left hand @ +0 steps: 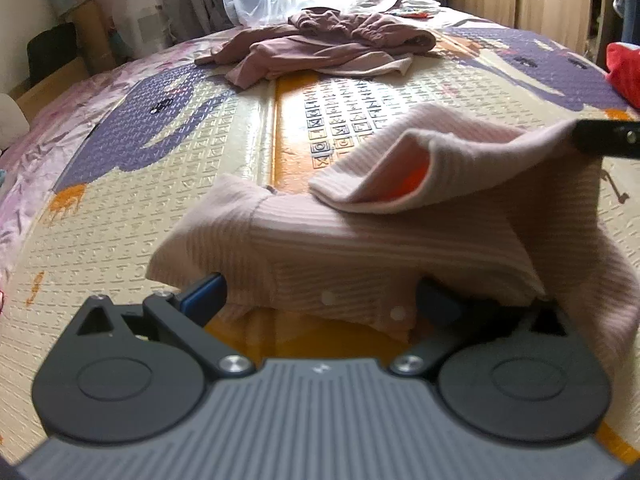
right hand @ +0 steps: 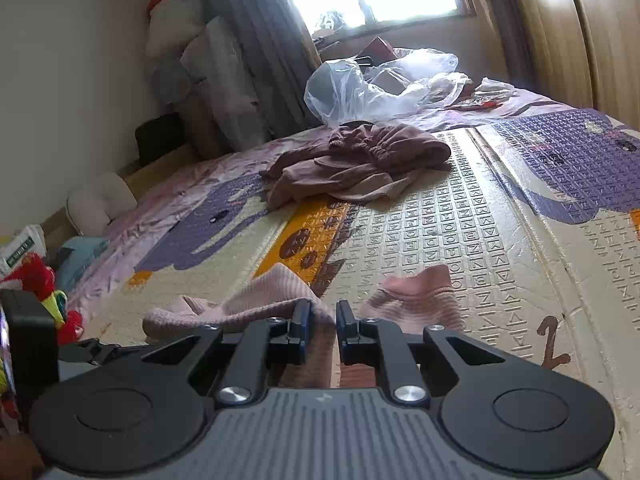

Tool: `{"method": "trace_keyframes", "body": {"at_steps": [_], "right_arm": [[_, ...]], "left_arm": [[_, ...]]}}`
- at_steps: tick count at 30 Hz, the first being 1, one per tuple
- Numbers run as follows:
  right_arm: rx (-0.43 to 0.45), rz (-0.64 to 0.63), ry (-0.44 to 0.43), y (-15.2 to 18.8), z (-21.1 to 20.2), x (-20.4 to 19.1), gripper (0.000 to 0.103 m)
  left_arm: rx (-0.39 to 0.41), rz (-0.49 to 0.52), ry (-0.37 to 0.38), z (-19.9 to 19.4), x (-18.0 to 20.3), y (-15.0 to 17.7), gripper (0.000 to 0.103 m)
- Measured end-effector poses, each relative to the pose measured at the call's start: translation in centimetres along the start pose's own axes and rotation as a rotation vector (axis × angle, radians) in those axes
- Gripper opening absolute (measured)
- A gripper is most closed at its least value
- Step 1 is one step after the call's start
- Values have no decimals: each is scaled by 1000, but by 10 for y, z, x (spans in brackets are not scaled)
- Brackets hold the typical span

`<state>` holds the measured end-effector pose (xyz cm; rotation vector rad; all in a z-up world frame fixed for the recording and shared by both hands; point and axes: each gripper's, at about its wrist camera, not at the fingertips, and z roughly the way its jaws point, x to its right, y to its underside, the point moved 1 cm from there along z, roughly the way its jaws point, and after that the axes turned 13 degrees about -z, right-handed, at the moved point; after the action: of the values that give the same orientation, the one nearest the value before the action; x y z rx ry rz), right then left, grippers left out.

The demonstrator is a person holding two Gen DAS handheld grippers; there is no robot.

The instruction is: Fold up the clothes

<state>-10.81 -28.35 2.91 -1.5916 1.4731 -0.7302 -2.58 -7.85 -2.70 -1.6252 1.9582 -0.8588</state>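
A pale pink ribbed garment (left hand: 360, 236) with white buttons lies on the patterned play mat (left hand: 200, 152). My left gripper (left hand: 320, 300) is open, its fingers spread wide on either side of the garment's buttoned edge, cloth lying between them. My right gripper (right hand: 322, 320) is shut on a fold of the same pink garment (right hand: 260, 300) and holds it raised; its dark tip shows in the left wrist view (left hand: 604, 140), pinching the lifted corner. A sleeve or cuff (right hand: 416, 292) lies beyond the right fingers.
A heap of mauve clothes (left hand: 332, 44) (right hand: 360, 160) lies further along the mat. Clear plastic bags (right hand: 372, 88) sit behind it by the window. A red item (left hand: 624, 72) lies at the right edge; toys (right hand: 36, 280) at the left.
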Motion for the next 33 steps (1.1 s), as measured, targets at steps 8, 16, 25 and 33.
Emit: {"method": "trace_keyframes", "body": {"at_steps": [8, 16, 25, 33], "right_arm": [[-6, -64, 36, 4, 4, -8, 16], [-15, -51, 34, 5, 5, -3, 16], [-22, -65, 69, 5, 7, -4, 19], [-41, -86, 55, 10, 14, -11, 35]], "left_arm": [[42, 4, -5, -5, 2, 4, 103], [-3, -65, 75, -3, -12, 0, 103], [-41, 2, 47, -3, -19, 1, 103], [-47, 10, 15, 15, -10, -4, 103]]}}
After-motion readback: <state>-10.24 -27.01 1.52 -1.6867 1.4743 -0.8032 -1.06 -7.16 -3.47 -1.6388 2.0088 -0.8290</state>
